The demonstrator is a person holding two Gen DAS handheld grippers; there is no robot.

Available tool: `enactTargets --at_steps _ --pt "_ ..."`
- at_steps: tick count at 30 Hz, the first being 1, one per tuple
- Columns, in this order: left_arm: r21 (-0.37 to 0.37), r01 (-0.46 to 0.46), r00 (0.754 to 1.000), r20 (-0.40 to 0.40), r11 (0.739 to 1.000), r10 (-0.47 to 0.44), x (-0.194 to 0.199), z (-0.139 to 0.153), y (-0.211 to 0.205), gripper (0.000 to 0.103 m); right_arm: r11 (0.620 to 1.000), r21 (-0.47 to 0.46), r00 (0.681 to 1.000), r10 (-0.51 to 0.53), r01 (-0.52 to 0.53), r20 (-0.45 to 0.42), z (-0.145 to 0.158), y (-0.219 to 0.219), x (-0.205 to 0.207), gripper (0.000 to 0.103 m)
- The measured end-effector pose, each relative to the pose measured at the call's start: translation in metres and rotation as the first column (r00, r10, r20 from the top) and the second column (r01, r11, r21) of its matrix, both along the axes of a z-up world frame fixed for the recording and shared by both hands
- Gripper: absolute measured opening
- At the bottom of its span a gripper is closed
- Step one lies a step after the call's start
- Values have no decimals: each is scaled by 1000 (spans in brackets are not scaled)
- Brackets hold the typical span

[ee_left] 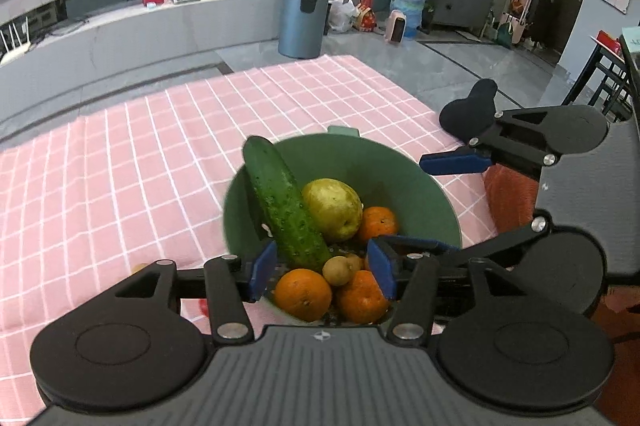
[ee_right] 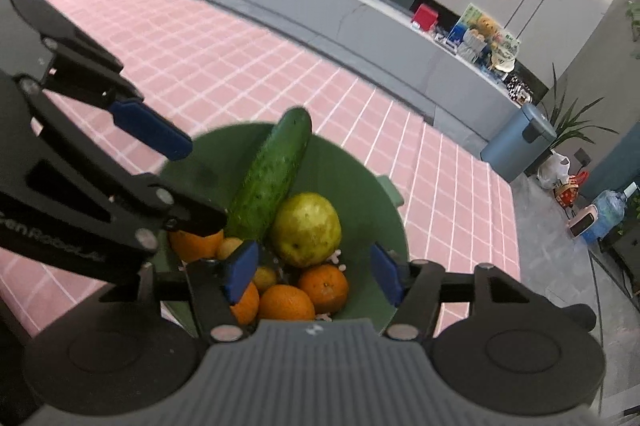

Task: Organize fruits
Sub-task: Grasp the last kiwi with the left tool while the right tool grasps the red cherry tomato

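Observation:
A green bowl (ee_left: 400, 169) (ee_right: 360, 193) stands on the pink checked tablecloth. It holds a cucumber (ee_left: 284, 205) (ee_right: 272, 177) leaning on the rim, a yellow-green pear (ee_left: 334, 207) (ee_right: 306, 230), several oranges (ee_left: 304, 294) (ee_right: 324, 286) and small brownish fruits (ee_left: 338, 270). My left gripper (ee_left: 322, 272) is open over the bowl's near side, empty. My right gripper (ee_right: 314, 274) is open over the fruit, empty. Each gripper shows in the other's view, the right one (ee_left: 456, 161) at the bowl's right rim, the left one (ee_right: 152, 133) at the left rim.
The pink tablecloth (ee_left: 140, 165) spreads left and behind the bowl. A grey-blue bin (ee_left: 302, 21), a water bottle (ee_left: 408, 5) and plants stand on the floor beyond. A long grey counter (ee_right: 360, 9) runs behind. Black chairs (ee_left: 608, 73) stand at the right.

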State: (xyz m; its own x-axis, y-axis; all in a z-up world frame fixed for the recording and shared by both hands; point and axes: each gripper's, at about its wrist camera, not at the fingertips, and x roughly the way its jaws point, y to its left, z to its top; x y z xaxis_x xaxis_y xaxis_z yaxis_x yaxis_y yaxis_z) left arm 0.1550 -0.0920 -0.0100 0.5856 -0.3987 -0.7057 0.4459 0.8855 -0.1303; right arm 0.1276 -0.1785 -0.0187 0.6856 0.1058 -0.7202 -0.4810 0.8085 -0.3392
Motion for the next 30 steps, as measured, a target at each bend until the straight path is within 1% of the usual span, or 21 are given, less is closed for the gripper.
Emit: enactTargets --at_steps 2,6,12,16,18,20,23,28,30 --pt "0 -6 1000 16 1000 6 -5 5 6 62 999 34 1000 4 -4 9 8 1 -4 60" --pt "-8 -30 999 33 1000 30 -12 13 23 62 995 92 999 46 -48 20 20 9 -11 60" --pt "1 -87 995 47 996 87 -14 17 52 62 986 101 991 126 -129 36 30 31 -16 60" --pt "-3 -125 991 43 992 125 -11 12 73 62 978 90 982 185 -187 32 33 49 -16 58" --pt "-12 -143 989 44 990 143 -10 9 81 62 972 81 975 218 -220 29 34 59 -14 56" --pt "-31 -150 988 45 988 151 -10 6 90 62 965 64 967 253 -253 23 33 68 -11 50" --pt "-49 -160 986 45 986 162 -8 0 101 62 951 38 952 307 -307 11 31 82 -4 48" --pt "-65 -168 985 35 984 171 -4 -14 117 62 926 -5 924 378 -378 -52 22 108 14 44" --pt "-67 -173 984 26 983 176 -3 -21 123 62 914 -26 911 401 -405 -96 17 117 23 42"
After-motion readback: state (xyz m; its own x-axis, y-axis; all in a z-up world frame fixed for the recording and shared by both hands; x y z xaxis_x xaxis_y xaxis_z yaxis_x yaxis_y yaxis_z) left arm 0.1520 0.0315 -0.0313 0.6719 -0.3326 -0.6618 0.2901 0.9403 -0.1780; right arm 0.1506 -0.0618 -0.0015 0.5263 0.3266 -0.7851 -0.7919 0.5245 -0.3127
